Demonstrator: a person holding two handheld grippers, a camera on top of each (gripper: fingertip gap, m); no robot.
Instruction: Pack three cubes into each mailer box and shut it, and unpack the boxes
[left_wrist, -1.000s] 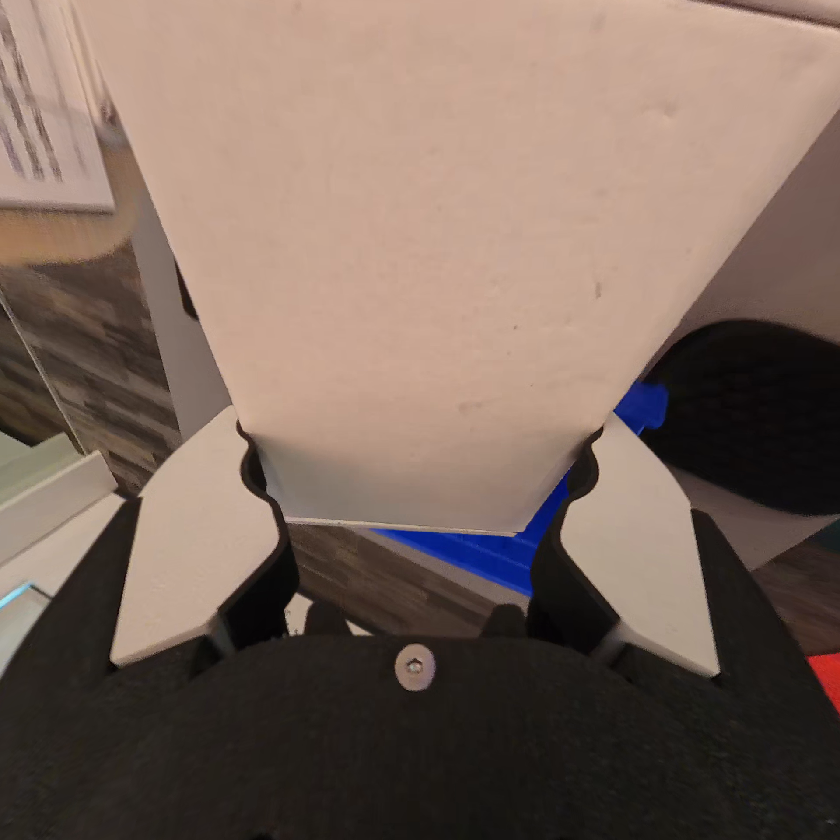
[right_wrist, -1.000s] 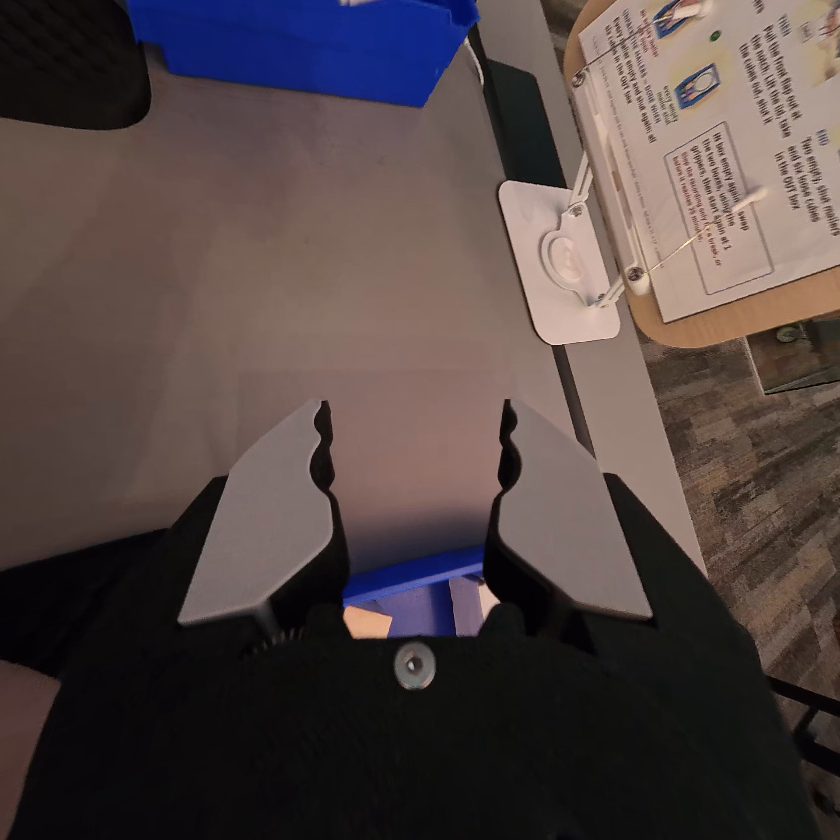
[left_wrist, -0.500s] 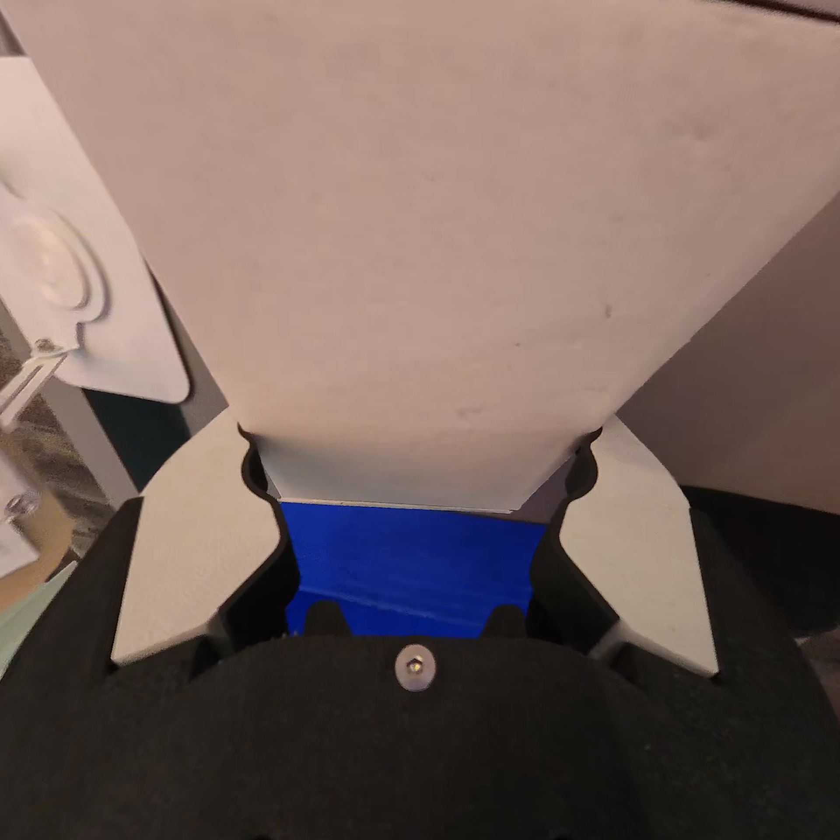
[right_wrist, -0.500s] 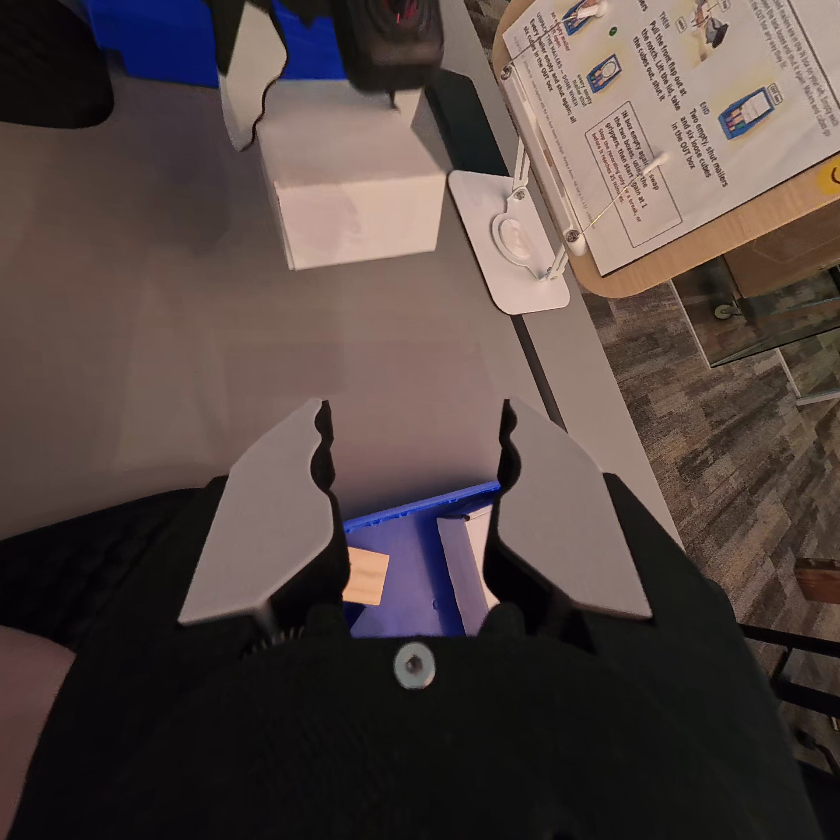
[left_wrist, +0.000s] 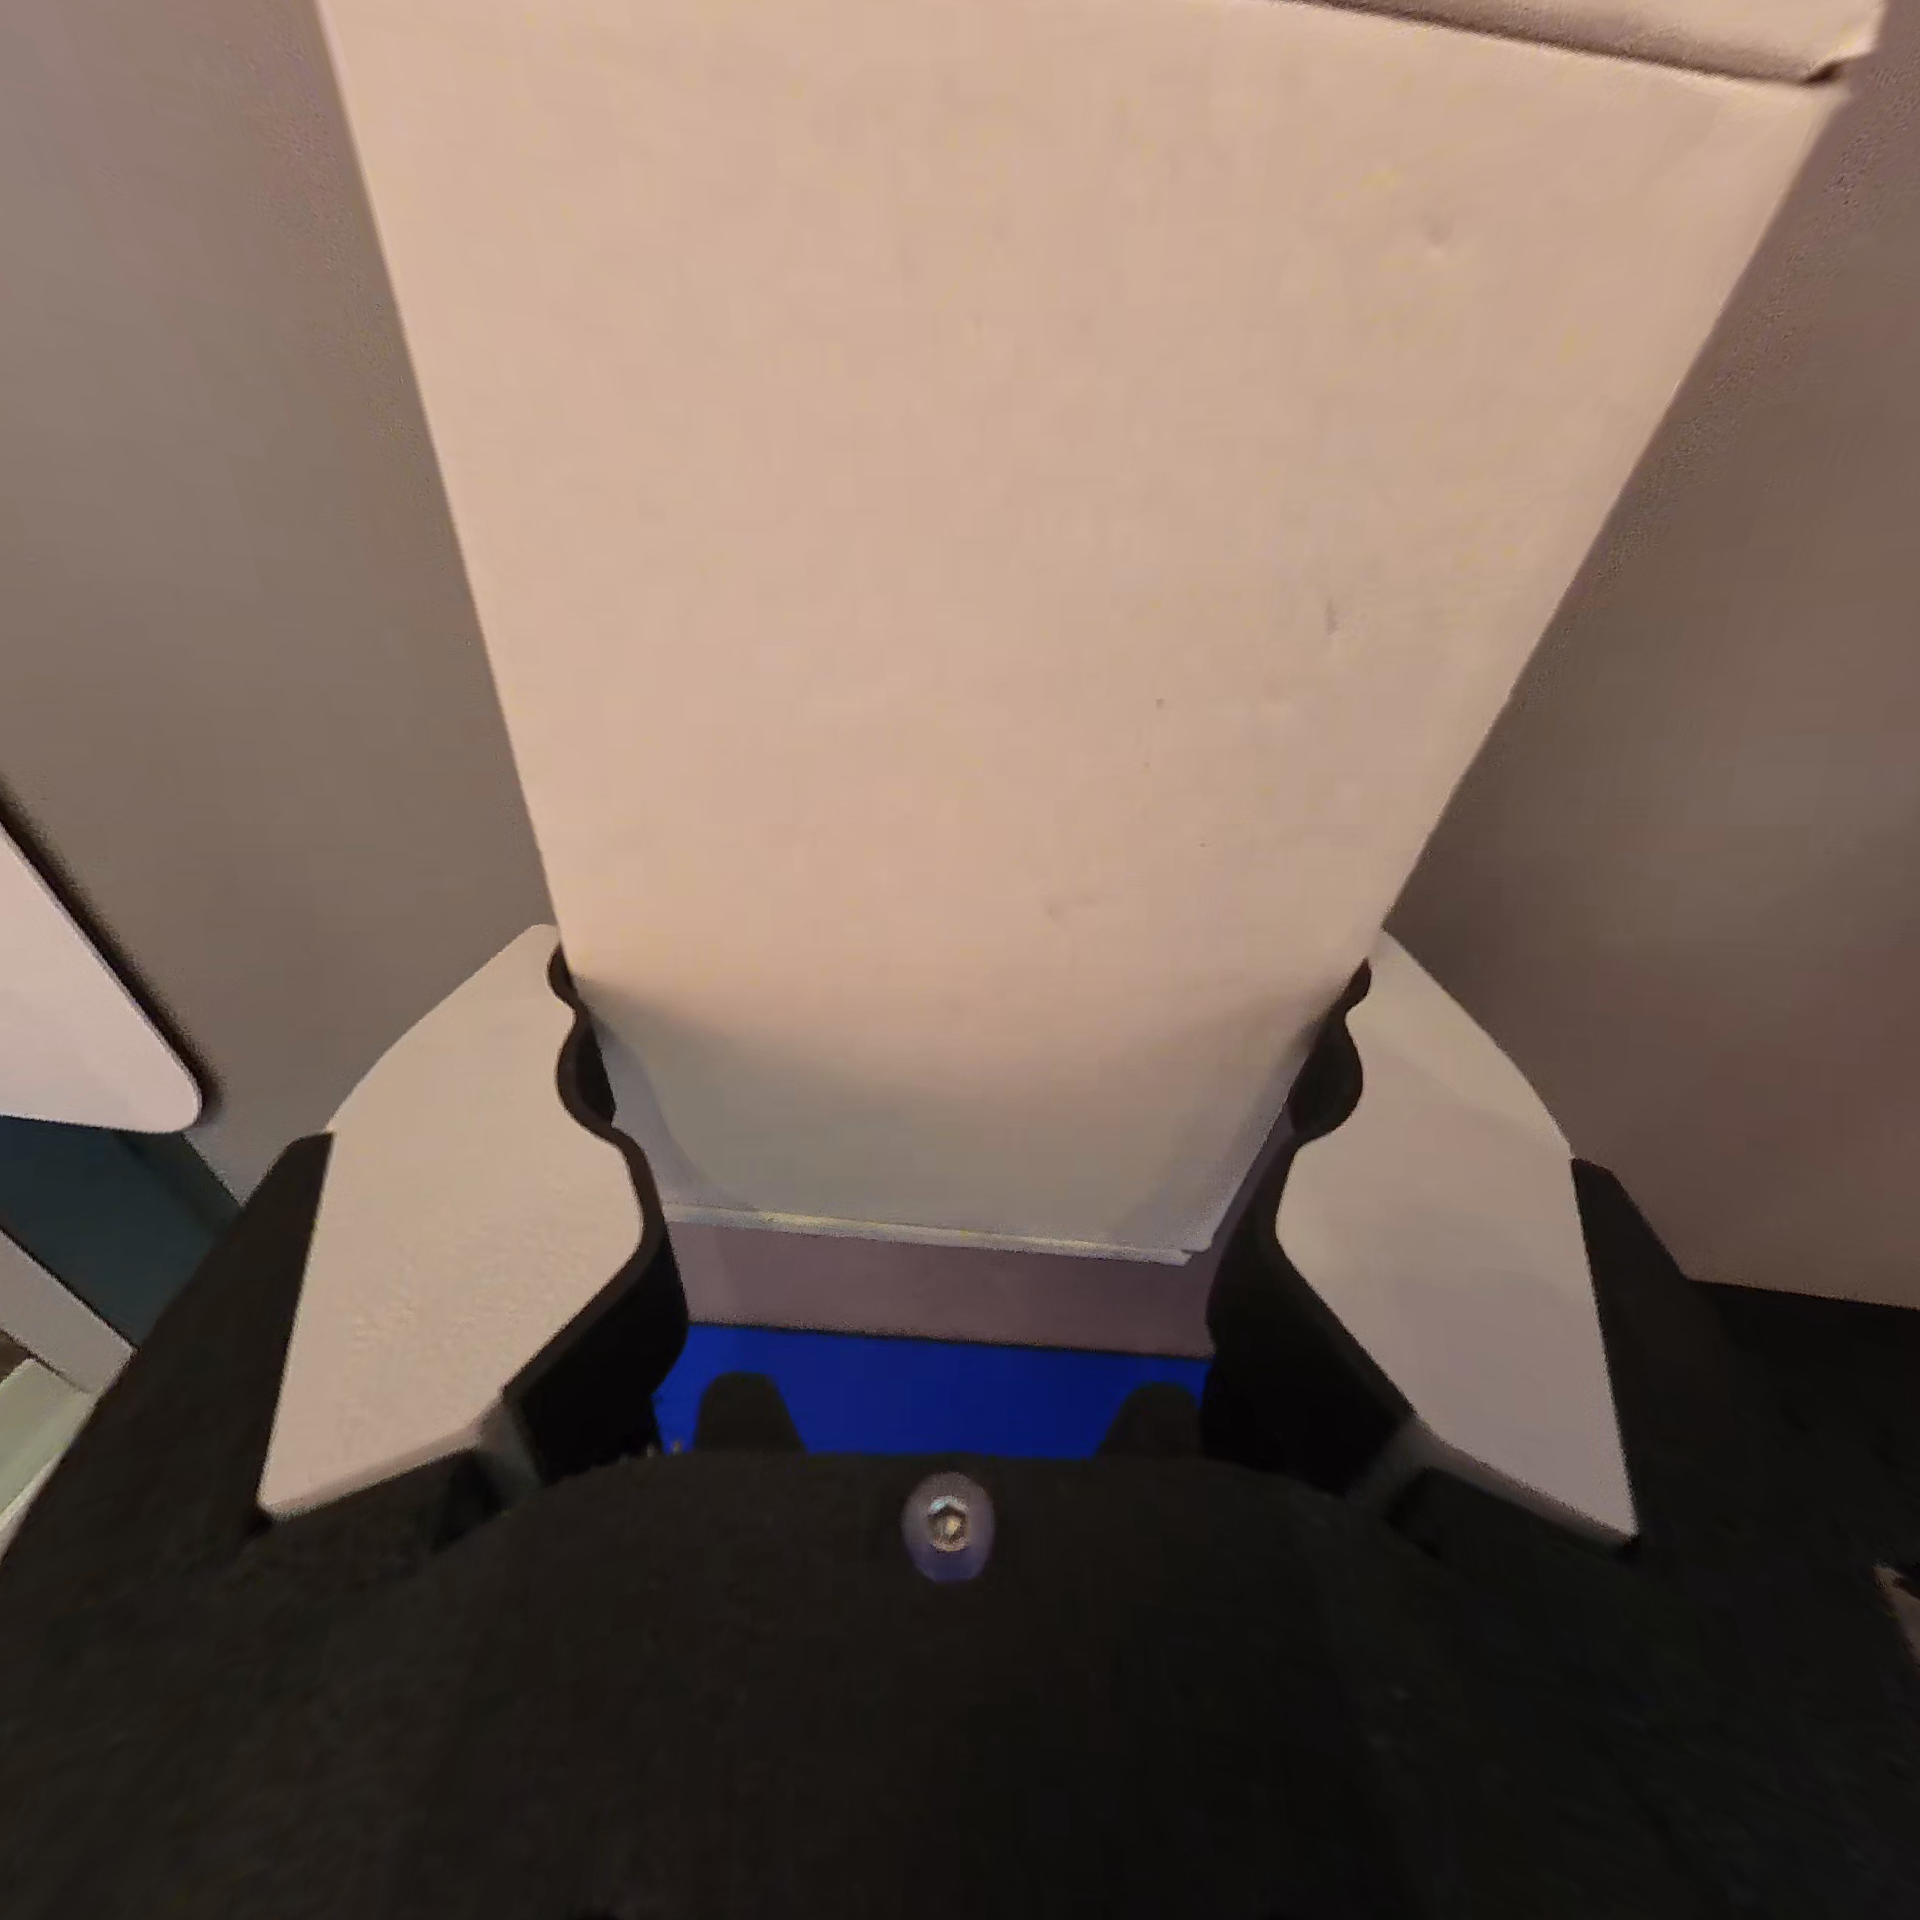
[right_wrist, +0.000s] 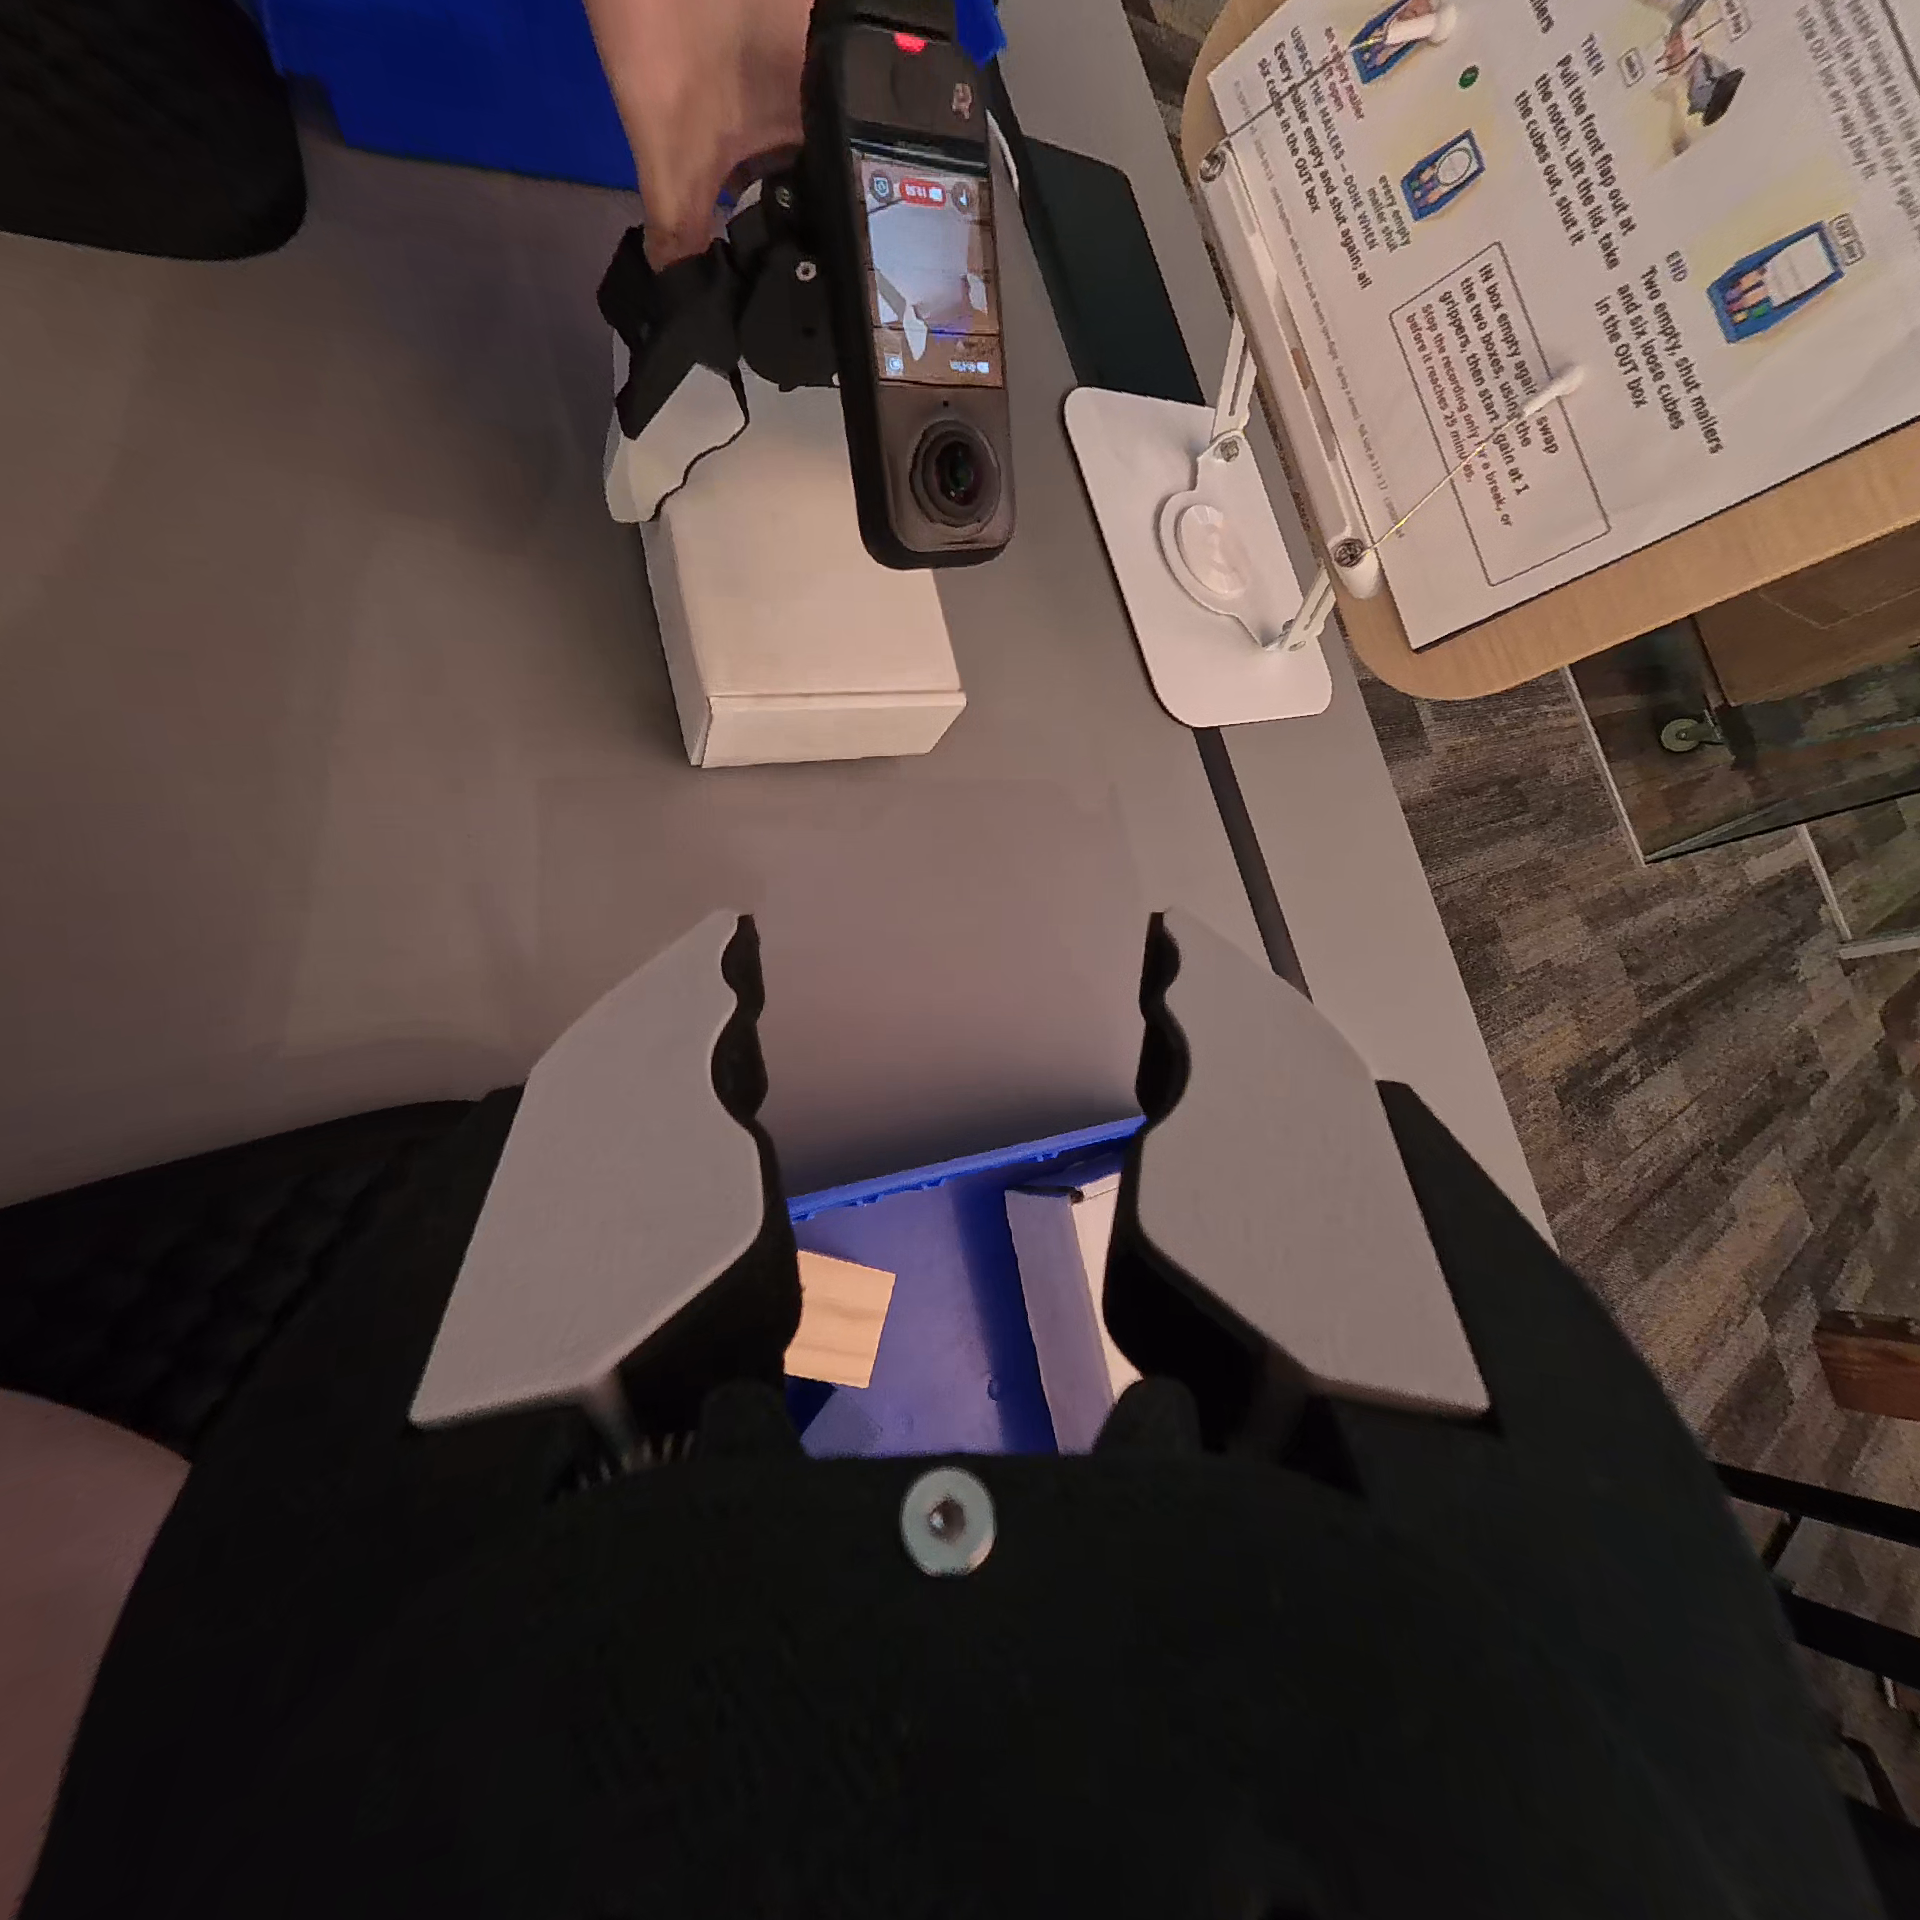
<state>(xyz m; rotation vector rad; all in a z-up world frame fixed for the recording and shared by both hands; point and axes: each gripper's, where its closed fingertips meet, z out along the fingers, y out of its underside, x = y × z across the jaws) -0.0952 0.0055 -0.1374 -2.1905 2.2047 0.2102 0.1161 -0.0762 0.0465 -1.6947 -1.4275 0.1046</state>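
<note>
A closed white mailer box (left_wrist: 935, 623) is clamped between the fingers of the left gripper (left_wrist: 956, 1049), filling the frame's centre. The right gripper (right_wrist: 951, 935) is held open and empty at mid-frame, above a blue bin (right_wrist: 935, 1299) containing a wooden cube (right_wrist: 842, 1320).

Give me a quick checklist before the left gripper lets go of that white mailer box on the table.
1. Left gripper gripping the white mailer box: ok, the jaws are shut on its two sides.
2. Box down on the grey table: ok, in the right wrist view it sits flat.
3. Box lid shut: ok, no flap stands up.
4. Table around the box free: ok, the white stand base lies apart from it.
5. Right gripper out of the way: ok, open, empty, above the near blue bin.
6. Cubes inside the box: cannot tell.
</note>
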